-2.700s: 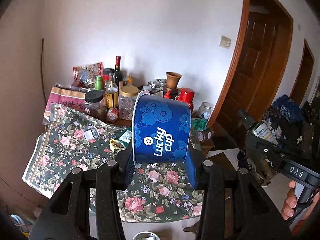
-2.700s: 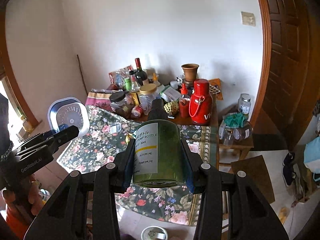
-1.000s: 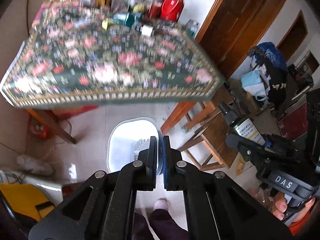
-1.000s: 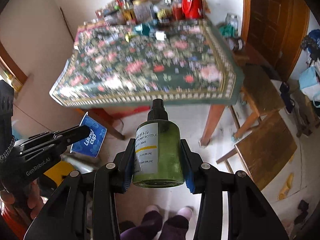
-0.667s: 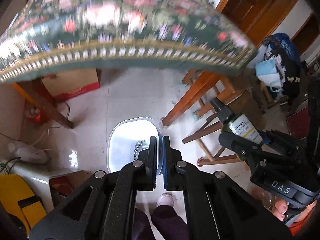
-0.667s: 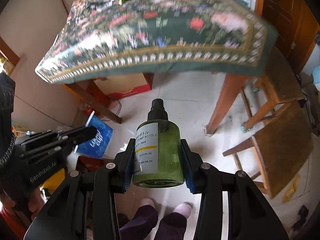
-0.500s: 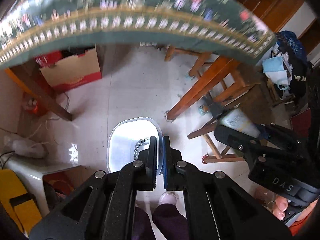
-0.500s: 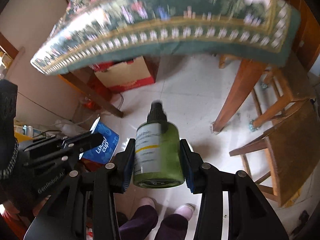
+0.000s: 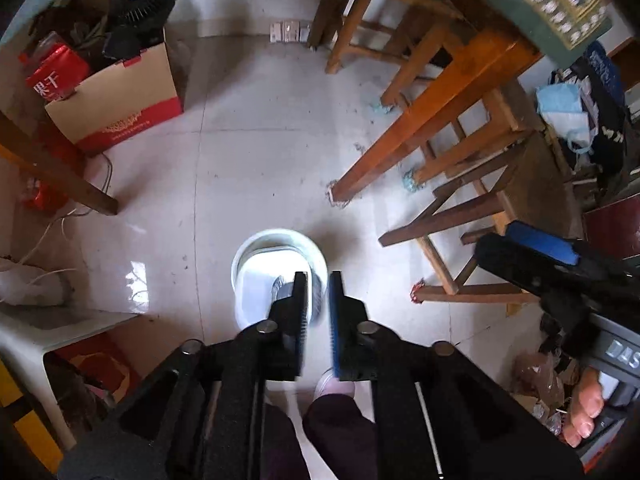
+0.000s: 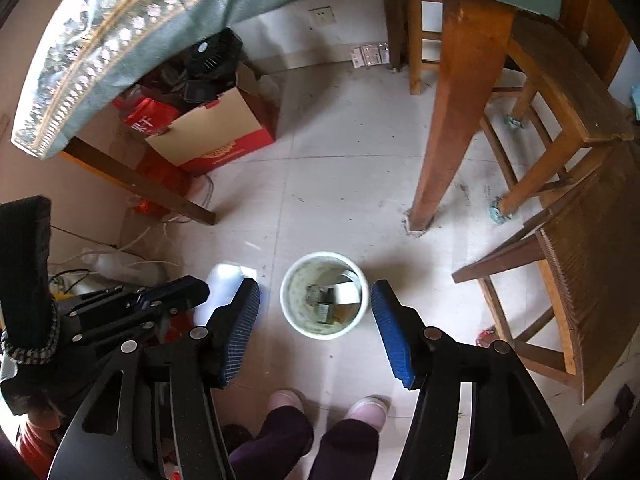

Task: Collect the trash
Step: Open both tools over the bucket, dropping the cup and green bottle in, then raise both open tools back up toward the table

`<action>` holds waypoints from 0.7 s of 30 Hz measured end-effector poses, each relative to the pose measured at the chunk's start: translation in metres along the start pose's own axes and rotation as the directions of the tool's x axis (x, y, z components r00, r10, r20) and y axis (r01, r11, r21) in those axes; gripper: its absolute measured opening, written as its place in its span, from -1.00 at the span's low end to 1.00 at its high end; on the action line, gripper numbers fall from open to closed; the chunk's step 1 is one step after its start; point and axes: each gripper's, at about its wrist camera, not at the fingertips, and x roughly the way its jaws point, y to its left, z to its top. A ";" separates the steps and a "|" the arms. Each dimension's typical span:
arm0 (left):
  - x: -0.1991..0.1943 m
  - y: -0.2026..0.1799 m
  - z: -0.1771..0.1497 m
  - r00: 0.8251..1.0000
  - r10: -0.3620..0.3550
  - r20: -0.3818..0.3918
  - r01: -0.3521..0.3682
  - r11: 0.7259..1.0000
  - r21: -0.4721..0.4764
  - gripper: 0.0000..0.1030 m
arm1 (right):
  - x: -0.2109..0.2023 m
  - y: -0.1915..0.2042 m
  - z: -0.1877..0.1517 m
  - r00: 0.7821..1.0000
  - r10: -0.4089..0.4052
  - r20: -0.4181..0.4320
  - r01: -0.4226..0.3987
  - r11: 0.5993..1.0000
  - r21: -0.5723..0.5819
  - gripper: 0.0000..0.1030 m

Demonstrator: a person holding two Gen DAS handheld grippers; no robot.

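A white round bin (image 10: 324,300) stands on the tiled floor, also in the left wrist view (image 9: 256,256). The green pump bottle (image 10: 326,306) lies inside it among other trash. My right gripper (image 10: 316,326) is open and empty above the bin. My left gripper (image 9: 318,312) has its jaws slightly parted over the bin. The white cup (image 9: 260,292) shows blurred just beyond its fingertips, and I cannot tell whether it is held. The left gripper also shows in the right wrist view (image 10: 172,296), with the cup (image 10: 220,292) at its tip.
A wooden table leg (image 10: 460,120) stands beyond the bin. Wooden stools (image 10: 568,120) and a chair (image 10: 580,264) are to the right. A red and tan cardboard box (image 10: 216,132) sits under the table at left. The person's feet (image 10: 328,404) are just below the bin.
My right gripper opened and the green bottle dropped into the bin. Both grippers tilted down toward the floor. My left jaws parted a little around the cup.
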 end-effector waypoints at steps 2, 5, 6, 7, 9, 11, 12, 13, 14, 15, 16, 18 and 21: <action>0.005 -0.001 0.002 1.000 0.010 -0.018 -0.010 1.000 -0.003 -0.59 | -0.002 0.000 0.002 1.000 -0.004 -0.004 0.004 1.000 0.000 0.06; 0.002 -0.002 0.003 0.999 0.024 -0.033 -0.024 1.000 0.000 -0.53 | -0.006 0.001 0.005 1.000 -0.002 -0.002 0.002 1.000 -0.001 0.06; -0.001 -0.002 0.004 0.999 0.025 -0.034 -0.025 1.000 0.001 -0.53 | -0.009 0.002 0.006 1.000 -0.003 0.000 0.003 1.000 -0.002 0.06; -0.003 -0.002 0.004 0.999 0.025 -0.033 -0.025 1.000 0.002 -0.53 | -0.012 0.004 0.007 1.000 -0.006 0.003 0.006 1.000 -0.003 0.06; -0.015 -0.003 0.005 0.999 0.032 -0.025 -0.032 0.999 0.009 -0.53 | -0.019 0.007 0.010 1.000 -0.007 0.009 0.007 1.000 -0.005 0.06; -0.027 -0.005 0.007 0.999 0.039 -0.013 -0.039 0.999 0.014 -0.53 | -0.029 0.009 0.014 1.000 -0.007 0.016 0.008 1.000 -0.006 0.06; -0.040 -0.006 0.008 0.999 0.044 -0.003 -0.044 0.999 0.017 -0.53 | -0.035 0.011 0.015 1.000 -0.007 0.021 0.007 1.000 -0.008 0.06; -0.051 -0.007 0.010 0.999 0.046 0.005 -0.046 0.999 0.018 -0.53 | -0.044 0.015 0.017 1.000 -0.007 0.027 0.008 1.000 -0.010 0.06; -0.060 -0.008 0.011 0.999 0.046 0.012 -0.046 0.999 0.017 -0.53 | -0.051 0.017 0.019 0.999 -0.008 0.032 0.009 1.000 -0.012 0.06; -0.074 -0.010 0.012 0.999 0.043 0.022 -0.043 0.999 0.016 -0.53 | -0.060 0.021 0.020 0.999 -0.010 0.038 0.010 1.000 -0.013 0.06; -0.084 -0.011 0.014 0.999 0.042 0.030 -0.043 0.999 0.016 -0.53 | -0.071 0.025 0.022 0.999 -0.009 0.045 0.010 1.000 -0.015 0.06; -0.115 -0.015 0.016 0.997 0.045 0.059 -0.046 0.999 0.021 -0.53 | -0.090 0.033 0.025 0.998 -0.010 0.060 0.011 1.000 -0.020 0.06; -0.159 -0.020 0.019 0.994 0.043 0.104 -0.046 0.999 0.026 -0.53 | -0.125 0.048 0.029 0.995 -0.017 0.095 0.020 0.999 -0.029 0.06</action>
